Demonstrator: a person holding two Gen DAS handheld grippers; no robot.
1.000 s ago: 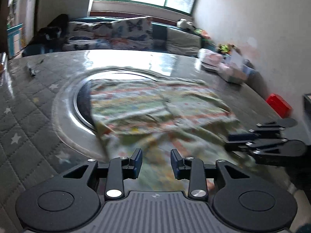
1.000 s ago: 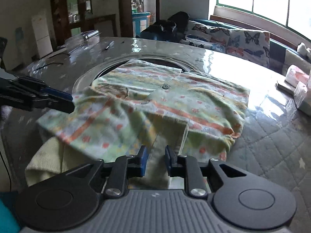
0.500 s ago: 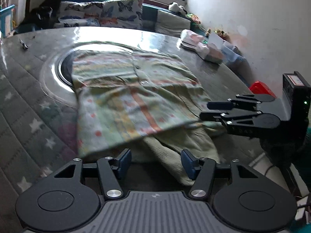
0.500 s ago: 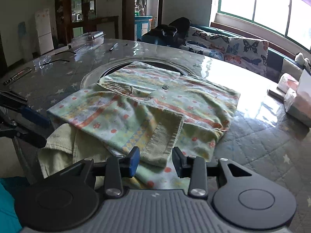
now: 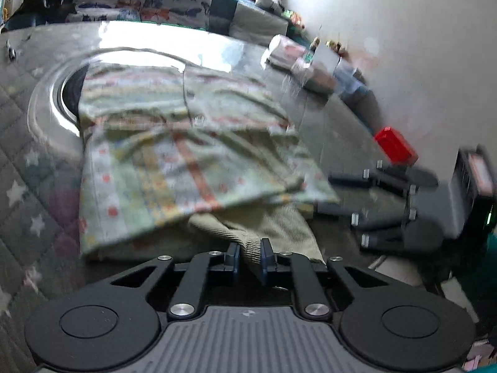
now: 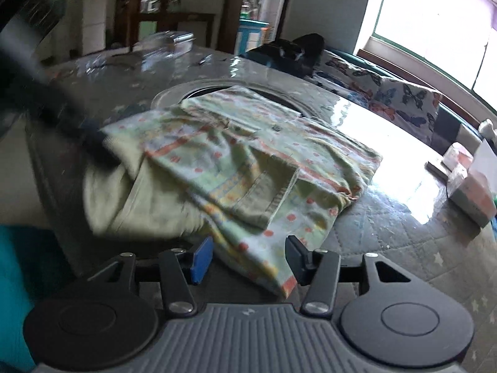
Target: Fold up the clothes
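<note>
A patterned green shirt (image 5: pixel 186 143) with orange stripes and dots lies partly folded on the grey quilted table; it also shows in the right wrist view (image 6: pixel 248 161). Its pale ribbed hem (image 5: pixel 267 230) hangs at the near table edge. My left gripper (image 5: pixel 250 256) is shut on that ribbed hem. My right gripper (image 6: pixel 248 258) is open, with a shirt corner (image 6: pixel 279 276) lying between its jaws. The right gripper shows blurred in the left wrist view (image 5: pixel 382 205), and the left gripper shows blurred in the right wrist view (image 6: pixel 77 130).
A round metal ring (image 5: pixel 46 105) is set in the table under the shirt. A red box (image 5: pixel 394 147) and tissue packs (image 5: pixel 310 68) sit at the right edge. Boxes (image 6: pixel 469 186) stand by the window side. A butterfly-print sofa (image 5: pixel 139 3) is behind.
My left gripper has closed on the ribbed hem at the near edge. My right gripper has opened wider and moved closer to the shirt's corner.
</note>
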